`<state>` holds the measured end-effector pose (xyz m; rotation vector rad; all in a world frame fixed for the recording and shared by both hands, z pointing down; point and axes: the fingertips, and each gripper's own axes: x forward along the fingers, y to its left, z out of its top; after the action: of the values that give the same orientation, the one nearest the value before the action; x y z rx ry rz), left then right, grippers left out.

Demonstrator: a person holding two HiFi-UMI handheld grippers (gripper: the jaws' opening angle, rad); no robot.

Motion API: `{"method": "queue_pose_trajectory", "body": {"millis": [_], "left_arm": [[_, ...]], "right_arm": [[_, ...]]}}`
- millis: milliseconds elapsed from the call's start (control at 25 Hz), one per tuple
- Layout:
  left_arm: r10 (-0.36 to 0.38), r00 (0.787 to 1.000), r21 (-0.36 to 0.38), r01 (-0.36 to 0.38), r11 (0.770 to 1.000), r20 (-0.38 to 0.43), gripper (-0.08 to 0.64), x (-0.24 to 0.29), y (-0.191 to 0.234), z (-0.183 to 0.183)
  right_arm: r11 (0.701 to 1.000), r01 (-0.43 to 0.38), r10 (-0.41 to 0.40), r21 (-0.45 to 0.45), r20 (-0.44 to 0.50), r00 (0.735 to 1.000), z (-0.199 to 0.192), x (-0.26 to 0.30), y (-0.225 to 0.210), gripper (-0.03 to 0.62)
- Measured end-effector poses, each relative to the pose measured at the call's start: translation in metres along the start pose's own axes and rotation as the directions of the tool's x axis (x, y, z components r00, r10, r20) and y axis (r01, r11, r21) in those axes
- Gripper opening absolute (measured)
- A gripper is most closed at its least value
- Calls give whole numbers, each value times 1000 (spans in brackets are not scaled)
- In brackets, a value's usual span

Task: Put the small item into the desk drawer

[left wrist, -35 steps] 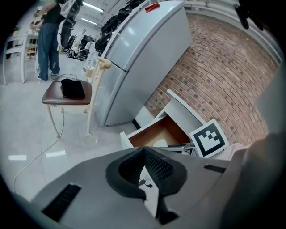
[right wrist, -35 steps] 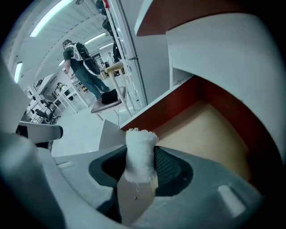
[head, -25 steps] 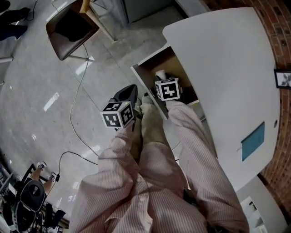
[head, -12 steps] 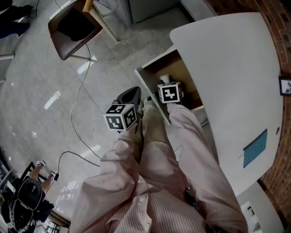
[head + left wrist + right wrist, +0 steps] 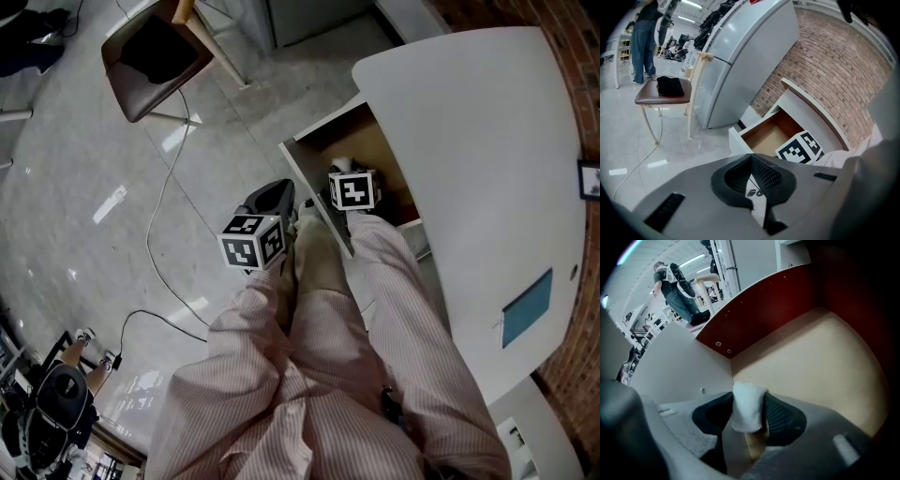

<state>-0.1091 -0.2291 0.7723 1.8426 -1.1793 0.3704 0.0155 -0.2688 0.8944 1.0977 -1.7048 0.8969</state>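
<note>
Left gripper (image 5: 751,161): jaws closed together, nothing between them. It hangs over the pale tiled floor (image 5: 112,206), just left of the open desk drawer (image 5: 305,173).

Right gripper (image 5: 749,398): points steeply down inside the drawer. Its jaws have just been opening and stand wide, with the small item (image 5: 747,411) between them.

Surroundings: the drawer has white walls, one reddish-brown wall and a bare tan bottom. It projects from under the white desk top (image 5: 487,141). A cable (image 5: 159,216) runs across the floor to a brown-seated chair (image 5: 150,56). A brick wall (image 5: 825,61) stands behind the desk.

Item position: a small white roll, upright at the right gripper's fingertips, against one pad, above the drawer bottom near the front corner.
</note>
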Motion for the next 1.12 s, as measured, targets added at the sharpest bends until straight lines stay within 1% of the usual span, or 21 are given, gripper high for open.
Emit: {"method": "queue_pose_trajectory", "body": {"millis": [200,400,520,600,680,720,840,960,1120], "left_arm": [[-17,1000,26,17,1000,-23,2,-2,-10,-3],[-27,999,29,28,999,-28,2,-10,-18,1],[-30,999,22,30,999,-22,2,-19,-25,7],[-40,999,27,40,999,-16,2,-25,-32,14],[-48,999,39,48,998,-9,2,-32,-39,23],[-51,999,43,51,998,-4,2,-35,-42,27],[-64,998,61,64,996,4,2,-49,-54,37],[-85,996,83,84,993,12,2,-61,-65,48],[-98,995,105,95,990,26,2,-75,-75,61]], "right_arm": [[1000,0,0,19,25,1000,6,-6,0,201],[999,-33,30,42,62,998,15,-15,6,199],[998,-27,22,64,91,996,19,-34,10,198],[998,-28,21,63,109,994,22,-48,16,181],[998,-38,33,42,127,991,26,-62,23,167],[999,-40,35,32,138,990,29,-70,27,150],[999,-32,29,18,170,985,33,-93,32,71],[999,-32,28,20,196,980,39,-115,36,25],[999,-49,42,24,235,971,48,-142,41,9]]}}
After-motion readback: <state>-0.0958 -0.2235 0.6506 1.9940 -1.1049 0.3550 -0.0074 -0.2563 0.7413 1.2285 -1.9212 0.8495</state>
